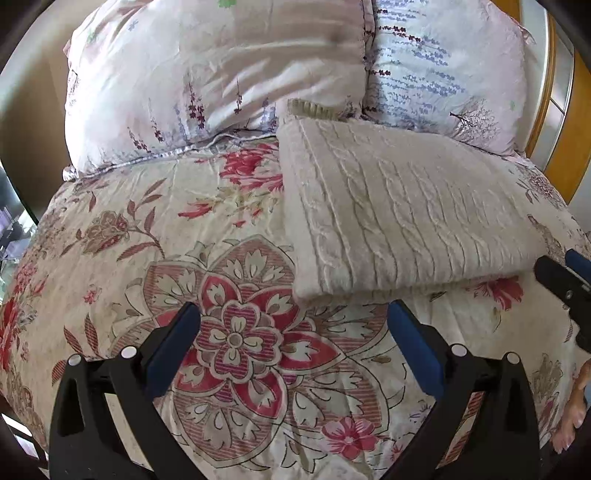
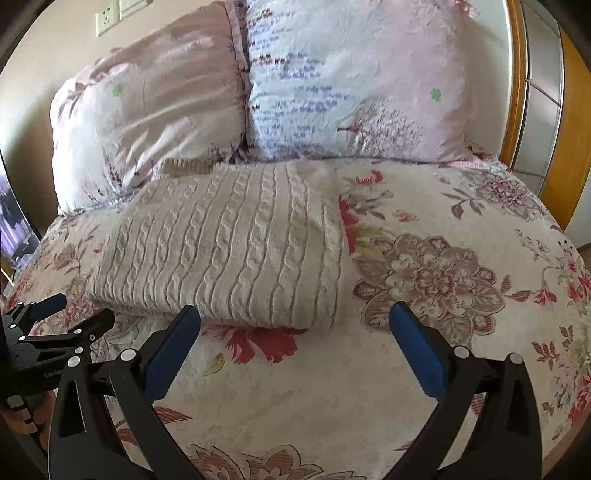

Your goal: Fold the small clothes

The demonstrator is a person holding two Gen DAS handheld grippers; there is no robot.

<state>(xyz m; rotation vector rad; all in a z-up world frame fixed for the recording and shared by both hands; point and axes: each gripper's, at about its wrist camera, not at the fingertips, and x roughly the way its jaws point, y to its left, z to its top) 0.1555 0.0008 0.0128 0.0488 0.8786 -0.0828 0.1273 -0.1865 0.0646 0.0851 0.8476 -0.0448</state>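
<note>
A cream cable-knit sweater lies folded into a flat rectangle on the floral bedspread, just in front of the pillows. It also shows in the right wrist view. My left gripper is open and empty, just short of the sweater's near left corner. My right gripper is open and empty, close to the sweater's near edge. The right gripper also shows at the right edge of the left wrist view, and the left gripper at the left edge of the right wrist view.
Two floral pillows lean at the head of the bed. A wooden wardrobe frame stands to the right. A wall socket is above the pillows. The bedspread extends right of the sweater.
</note>
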